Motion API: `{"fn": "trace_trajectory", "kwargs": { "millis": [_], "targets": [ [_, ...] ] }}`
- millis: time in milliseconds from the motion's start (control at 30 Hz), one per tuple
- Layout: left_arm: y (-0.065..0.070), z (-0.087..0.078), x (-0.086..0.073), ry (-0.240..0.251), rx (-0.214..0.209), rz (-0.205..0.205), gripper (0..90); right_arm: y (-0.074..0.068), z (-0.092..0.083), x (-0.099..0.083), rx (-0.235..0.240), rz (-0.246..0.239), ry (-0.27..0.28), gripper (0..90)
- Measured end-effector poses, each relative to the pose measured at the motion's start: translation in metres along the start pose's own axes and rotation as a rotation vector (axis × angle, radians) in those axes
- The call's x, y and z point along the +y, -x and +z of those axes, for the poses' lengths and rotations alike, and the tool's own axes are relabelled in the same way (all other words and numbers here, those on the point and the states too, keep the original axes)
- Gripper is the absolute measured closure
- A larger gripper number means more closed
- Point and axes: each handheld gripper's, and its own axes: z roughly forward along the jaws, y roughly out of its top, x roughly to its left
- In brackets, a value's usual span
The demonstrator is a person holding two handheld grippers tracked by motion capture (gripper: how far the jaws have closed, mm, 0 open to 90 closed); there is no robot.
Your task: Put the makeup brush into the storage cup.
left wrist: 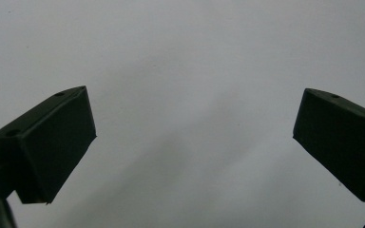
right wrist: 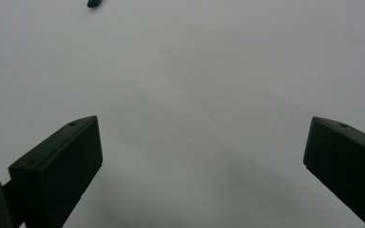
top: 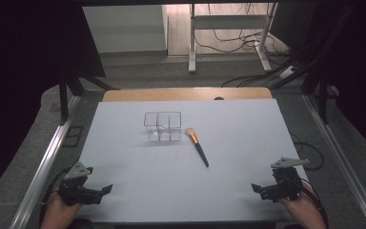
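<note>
Pale surface [top: 138,191] is carrying a makeup brush [top: 198,146] just right of a clear divided organizer [top: 162,127], while left gripper [top: 106,189] and right gripper [top: 256,189] are waiting near, jaws wide and empty; a careless pinch could roll the slim handle.

The left gripper [top: 106,189] is a black, blocky tool with a light grey three-cornered plate [top: 77,170] on top and a dark cable [top: 52,183] looping off its outer side. The right gripper [top: 257,189] is built the same, its grey plate [top: 288,162] bearing small dark screw holes and its black cable [top: 317,198] curving round behind. In the left gripper view the jaws are matt black wedges with flat slanted faces, each with small round holes along its top edge. The hands are bare, with no sleeves in sight.
</note>
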Motion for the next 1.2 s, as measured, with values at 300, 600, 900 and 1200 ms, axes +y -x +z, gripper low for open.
{"fn": "trace_trajectory", "kwargs": {
  "millis": [300,600,900,1200],
  "targets": [
    [0.001,0.001,0.001,-0.003,-0.001,0.008,0.7,-0.002,-0.002,0.003,-0.014,-0.021,0.012,0.0],
    [0.001,0.001,0.001,-0.006,-0.012,0.002,0.3,-0.01,0.0,0.01,-0.01,-0.055,-0.007,0.0],
    [0.0,0.001,0.001,-0.004,-0.019,-0.019,0.3,-0.015,0.003,0.015,-0.015,-0.084,-0.003,0.0],
    [0.001,0.002,0.001,-0.012,-0.013,-0.009,0.3,-0.016,0.004,0.024,0.009,-0.058,-0.004,0.0]
  ]
}}
